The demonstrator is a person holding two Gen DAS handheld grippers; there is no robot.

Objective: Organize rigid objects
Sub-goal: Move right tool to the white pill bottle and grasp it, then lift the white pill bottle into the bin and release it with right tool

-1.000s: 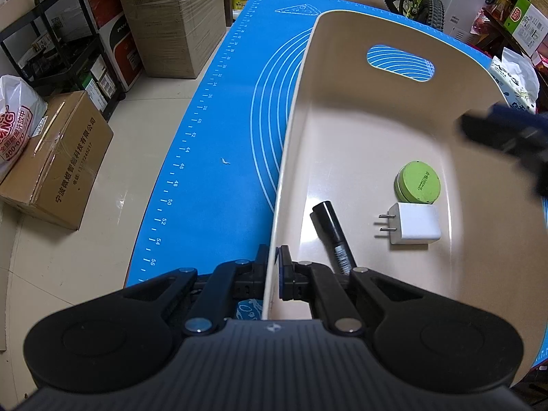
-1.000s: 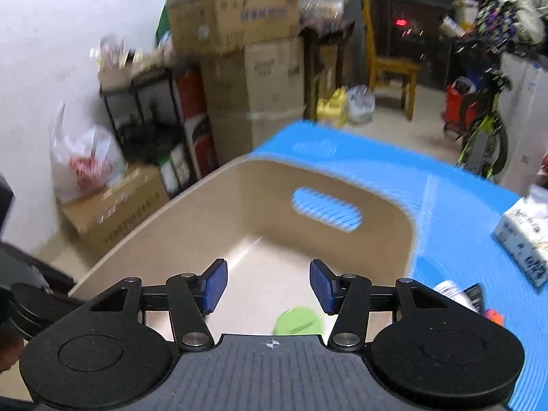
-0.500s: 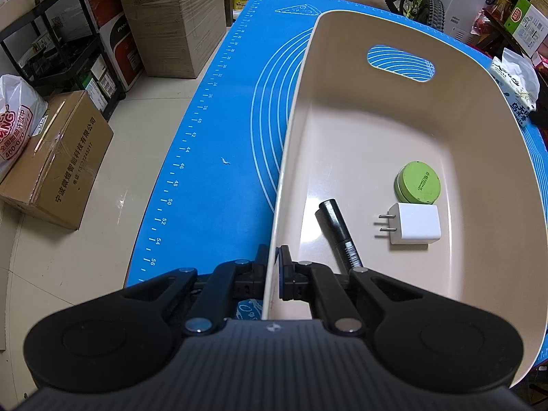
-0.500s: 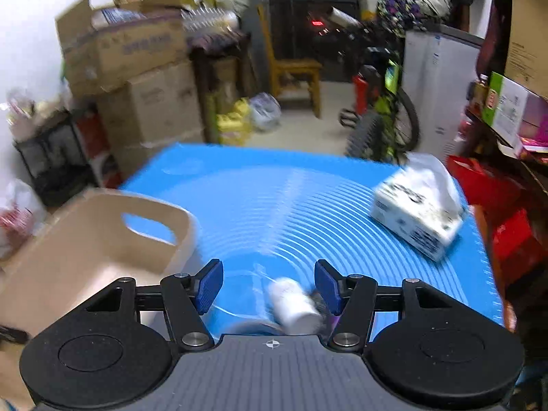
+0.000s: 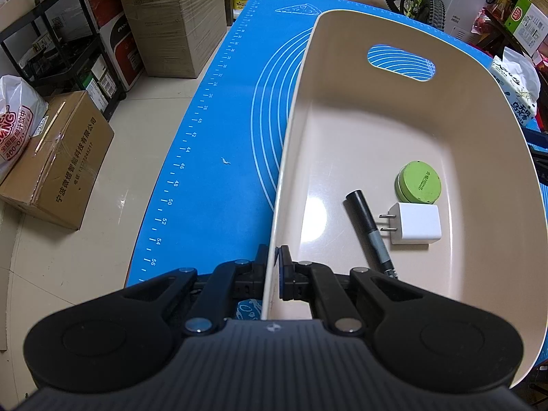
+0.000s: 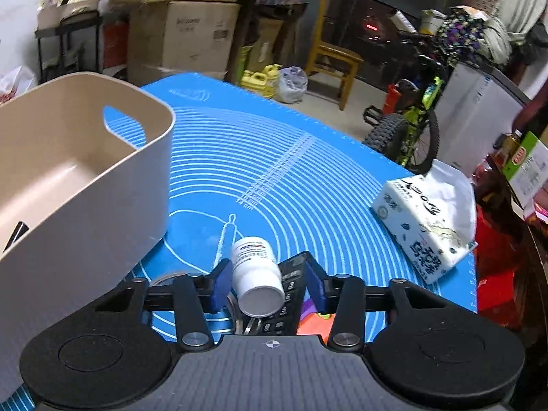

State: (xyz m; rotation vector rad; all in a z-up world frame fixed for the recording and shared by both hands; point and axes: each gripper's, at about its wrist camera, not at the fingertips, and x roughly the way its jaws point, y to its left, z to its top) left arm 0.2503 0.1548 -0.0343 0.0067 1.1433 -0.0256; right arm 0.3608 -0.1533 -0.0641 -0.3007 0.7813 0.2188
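Three items already lie in the beige bin (image 5: 342, 109): marker (image 5: 368, 229), white charger (image 5: 416, 224), green tin (image 5: 418, 182). Now the right gripper (image 6: 267, 284) has swung off the bin onto the blue mat (image 6: 274, 157), jaws closing around a white pill bottle (image 6: 255, 279) lying there, pads not yet touching. Left gripper (image 5: 272, 274) stays pinched on the bin's wall. Fourth pickup coming, I'd say.

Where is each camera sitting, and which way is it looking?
Left wrist: on the left gripper, looking down into the beige bin at a marker, charger and green tin; jaws clamp the bin's wall.
Right wrist: on the right gripper, looking along the blue mat; closing jaws flank a white bottle lying over a remote.
Shared: bin, mat, tissue pack.
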